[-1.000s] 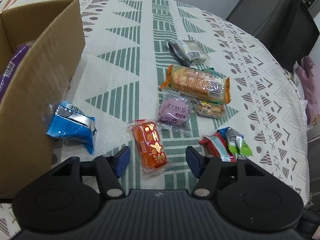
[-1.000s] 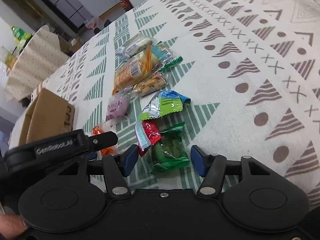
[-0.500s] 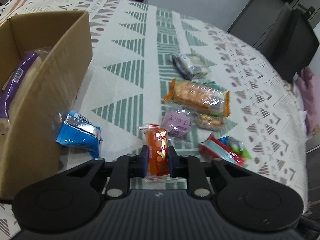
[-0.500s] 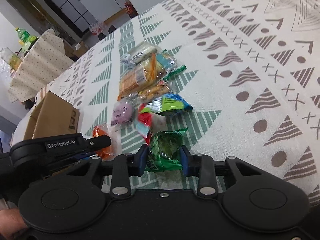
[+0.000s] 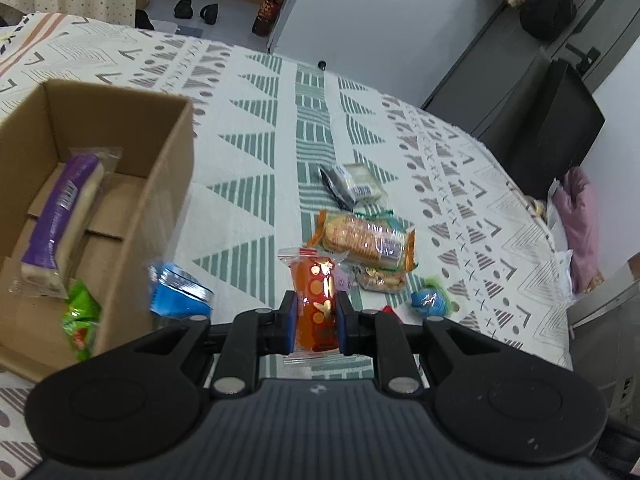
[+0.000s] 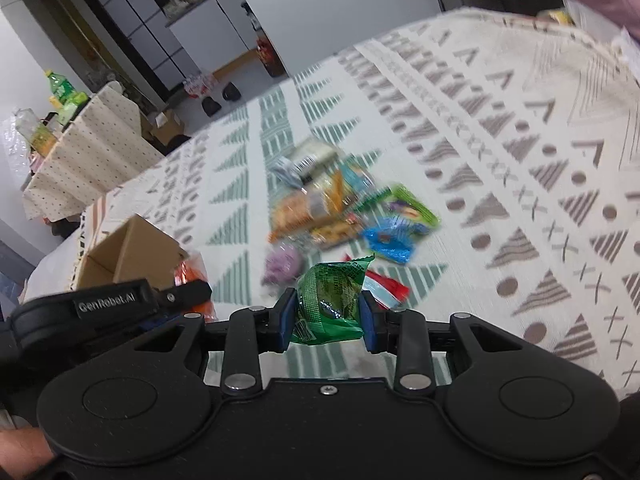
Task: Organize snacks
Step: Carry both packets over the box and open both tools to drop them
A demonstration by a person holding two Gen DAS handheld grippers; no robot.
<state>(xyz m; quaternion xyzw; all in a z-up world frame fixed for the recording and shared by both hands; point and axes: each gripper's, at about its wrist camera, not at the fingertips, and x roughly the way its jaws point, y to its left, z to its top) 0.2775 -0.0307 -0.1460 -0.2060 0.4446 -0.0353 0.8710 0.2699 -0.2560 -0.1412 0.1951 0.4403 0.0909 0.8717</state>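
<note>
At 9 o'clock of the left view sits the box (image 5: 120, 184), open-topped, a purple bar (image 5: 60, 216) and a green pack (image 5: 80, 316) already inside. Left gripper (image 5: 316, 326) is clamped on an orange pack (image 5: 316, 300), pads on both flat sides, pack upright and poking out toward 12. Judgement: carry it over the near wall with margin, then release low over bare floor at the box's right side, not onto the bar. A blue pack (image 5: 180, 292) lies just outside the wall at 10 o'clock of the claw; don't snag it.

Right gripper (image 6: 326, 316) is closed on a green bag (image 6: 330, 300), crumpled between the pads. Box (image 6: 132, 252) sits at 10 o'clock from it, beyond the left gripper (image 6: 120, 304). Judgement: let left drop first, or stagger heights, so they don't collide. Remaining snacks (image 6: 332, 208) lie at 12 on the cloth (image 6: 520, 160).
</note>
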